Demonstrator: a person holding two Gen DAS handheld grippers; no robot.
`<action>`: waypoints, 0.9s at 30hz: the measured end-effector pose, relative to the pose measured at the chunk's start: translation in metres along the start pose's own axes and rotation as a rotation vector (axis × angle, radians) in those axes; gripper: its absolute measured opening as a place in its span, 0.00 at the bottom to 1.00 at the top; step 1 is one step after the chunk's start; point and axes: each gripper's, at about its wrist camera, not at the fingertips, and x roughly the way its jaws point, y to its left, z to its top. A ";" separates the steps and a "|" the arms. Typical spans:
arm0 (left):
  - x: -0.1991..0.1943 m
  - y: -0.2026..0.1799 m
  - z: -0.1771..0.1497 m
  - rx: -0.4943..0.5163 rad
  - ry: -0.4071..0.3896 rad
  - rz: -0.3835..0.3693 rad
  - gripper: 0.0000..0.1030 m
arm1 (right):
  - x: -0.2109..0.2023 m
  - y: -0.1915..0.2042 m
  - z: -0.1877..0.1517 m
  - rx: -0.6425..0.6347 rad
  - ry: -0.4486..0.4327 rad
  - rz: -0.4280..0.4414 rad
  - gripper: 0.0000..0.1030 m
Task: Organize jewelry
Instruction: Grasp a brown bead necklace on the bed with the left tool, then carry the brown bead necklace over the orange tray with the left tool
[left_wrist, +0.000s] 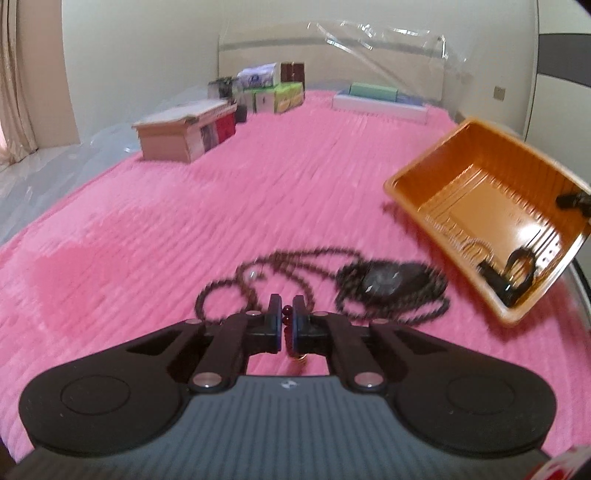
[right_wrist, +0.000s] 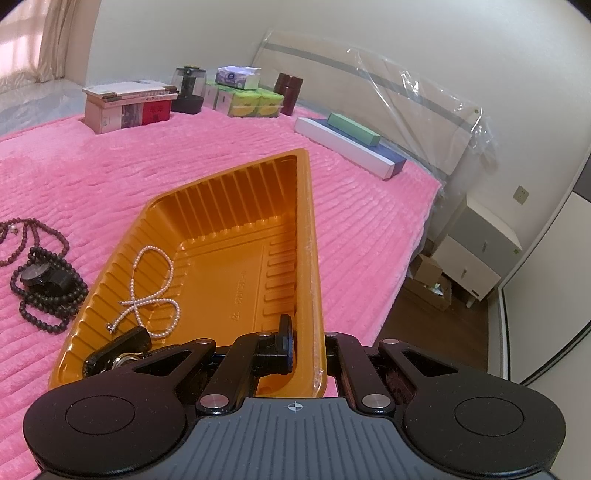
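My left gripper (left_wrist: 285, 303) is shut on a string of dark red beads (left_wrist: 286, 329), held just above the pink bedspread. Beyond it lie brown bead strands (left_wrist: 280, 258) and a black watch (left_wrist: 384, 277) ringed by dark beads (left_wrist: 424, 310). My right gripper (right_wrist: 310, 345) is shut on the side wall of an orange plastic tray (right_wrist: 236, 236), holding it tilted; one finger (right_wrist: 285, 341) is inside, the other hidden behind the wall. In the tray lie a pearl necklace (right_wrist: 155, 291) and a black watch (right_wrist: 118, 350). The left wrist view shows the tray (left_wrist: 476, 206) at right.
The pink bedspread (left_wrist: 221, 192) covers the bed. At the far end stand stacked books (right_wrist: 129, 105), a dark jar (right_wrist: 188, 90), tissue boxes (right_wrist: 251, 99), brown canisters (right_wrist: 288, 90) and flat boxes (right_wrist: 351, 146). The bed's right edge drops to a wooden floor with a white cabinet (right_wrist: 476, 243).
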 end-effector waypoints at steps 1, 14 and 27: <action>-0.001 -0.002 0.004 0.002 -0.008 -0.007 0.04 | 0.000 0.000 0.000 0.000 0.000 0.000 0.04; 0.001 -0.048 0.042 0.028 -0.078 -0.139 0.04 | 0.002 -0.002 -0.001 -0.003 0.023 0.013 0.04; 0.018 -0.107 0.083 0.080 -0.121 -0.294 0.04 | 0.013 -0.006 0.002 -0.031 0.124 0.035 0.04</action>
